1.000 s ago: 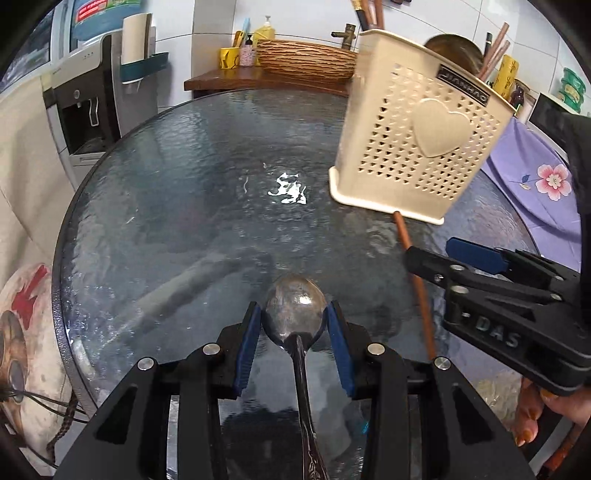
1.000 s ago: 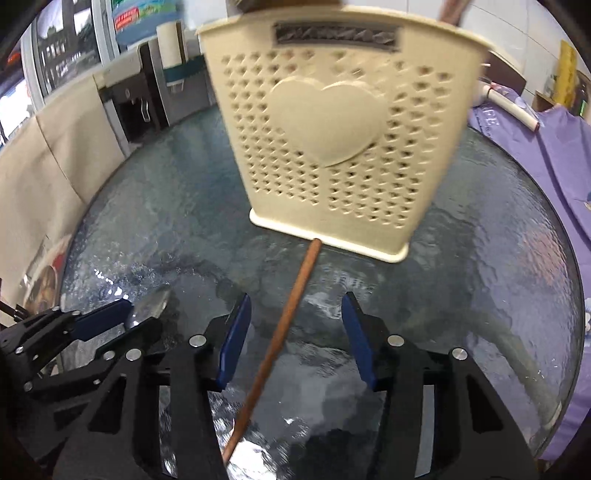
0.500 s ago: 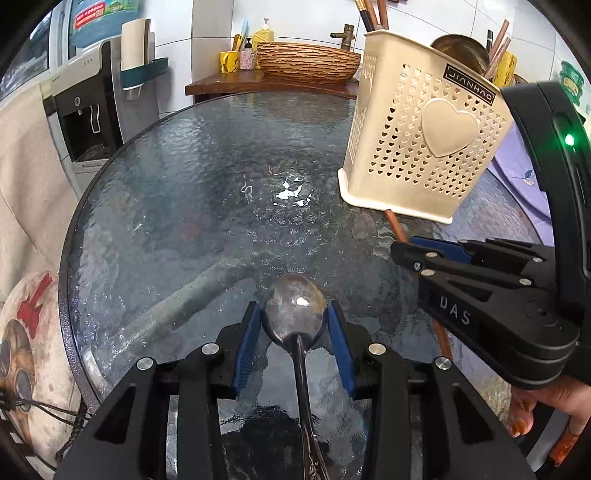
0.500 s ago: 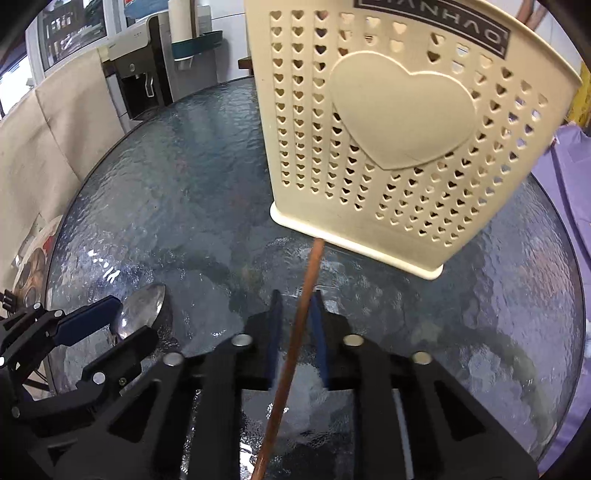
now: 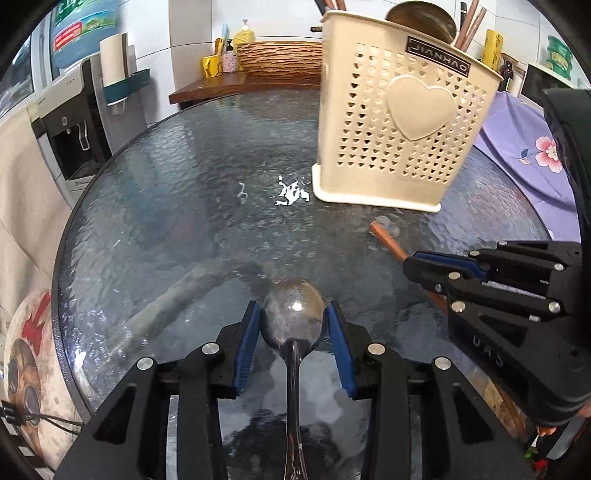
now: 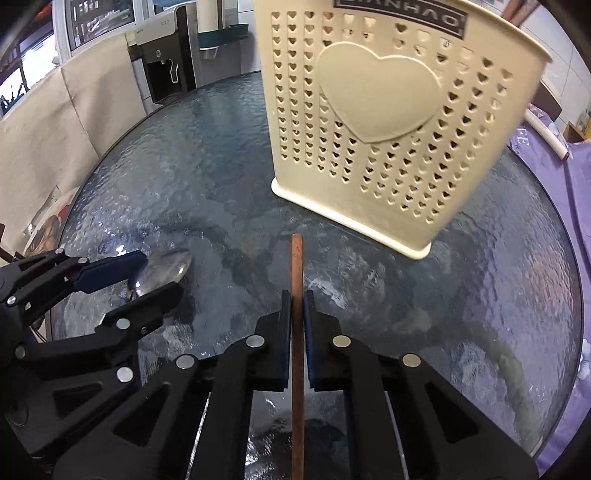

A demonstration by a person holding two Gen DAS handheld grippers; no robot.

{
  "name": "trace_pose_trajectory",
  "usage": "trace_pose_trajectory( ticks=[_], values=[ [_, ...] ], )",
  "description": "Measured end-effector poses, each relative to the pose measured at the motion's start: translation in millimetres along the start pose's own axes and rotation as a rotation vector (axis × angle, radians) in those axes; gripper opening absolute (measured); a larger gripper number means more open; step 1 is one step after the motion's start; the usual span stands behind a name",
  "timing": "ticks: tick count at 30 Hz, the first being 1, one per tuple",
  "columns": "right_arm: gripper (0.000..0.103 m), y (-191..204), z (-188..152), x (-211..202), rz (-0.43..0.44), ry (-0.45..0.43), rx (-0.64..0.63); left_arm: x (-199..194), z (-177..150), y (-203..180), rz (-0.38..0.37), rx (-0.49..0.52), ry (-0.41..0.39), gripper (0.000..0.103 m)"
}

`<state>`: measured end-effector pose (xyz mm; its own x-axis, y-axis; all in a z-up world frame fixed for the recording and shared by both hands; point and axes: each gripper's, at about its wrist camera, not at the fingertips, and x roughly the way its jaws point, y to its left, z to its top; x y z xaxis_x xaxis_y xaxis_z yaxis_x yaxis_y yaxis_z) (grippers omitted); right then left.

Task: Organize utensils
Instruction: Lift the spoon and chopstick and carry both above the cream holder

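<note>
The left gripper [image 5: 293,325] was clenched on a metal spoon [image 5: 293,317]: its two blue pads [image 5: 245,343] pressed on both sides of the bowl, and the handle ran back between the black fingers toward the camera. The spoon was low over the round glass table [image 5: 177,206]; whether it touched the glass could not be told. In the right wrist view this gripper [image 6: 147,273] appeared at the left edge with the spoon [image 6: 166,267] between its tips.

The right gripper [image 6: 295,306] was closed tight on a brown wooden chopstick [image 6: 297,266]. The stick passed straight between the two pads, and its far end pointed to the foot of the holder without touching it. In the left wrist view the same gripper [image 5: 424,269] came in from the right, and the chopstick [image 5: 386,240] stuck out of it toward the holder.

The cream plastic utensil holder [image 5: 402,122] stood on the table beyond both grippers. Its walls had small heart-shaped holes, a big raised heart and a dark label. Inside it, wooden chopsticks [image 5: 471,22] and a dark ladle [image 5: 421,18] rose above the rim. In the right wrist view the holder [image 6: 384,122] filled the upper part, and its contents were mostly cut off.

Behind the table a wooden shelf [image 5: 221,83] carried a woven basket [image 5: 279,57]; what was in it could not be seen.
</note>
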<state>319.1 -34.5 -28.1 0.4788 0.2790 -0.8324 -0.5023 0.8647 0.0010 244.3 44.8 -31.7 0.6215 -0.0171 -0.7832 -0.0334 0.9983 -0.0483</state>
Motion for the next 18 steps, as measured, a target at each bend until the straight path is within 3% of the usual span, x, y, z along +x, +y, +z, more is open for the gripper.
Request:
trace_pose_trajectory(
  ticks=[7,18],
  values=[
    [0.007,-22.8,-15.5,-26.1,0.035,-0.079,0.045,-4.0,2.7,-0.8,-0.040,-0.036,-0.023,0.036],
    [0.007,-59.4,-20.1,-102.5,0.143,-0.280,0.141,-59.1,26.8,-22.3,-0.149,-0.016,-0.229,0.036]
  ],
)
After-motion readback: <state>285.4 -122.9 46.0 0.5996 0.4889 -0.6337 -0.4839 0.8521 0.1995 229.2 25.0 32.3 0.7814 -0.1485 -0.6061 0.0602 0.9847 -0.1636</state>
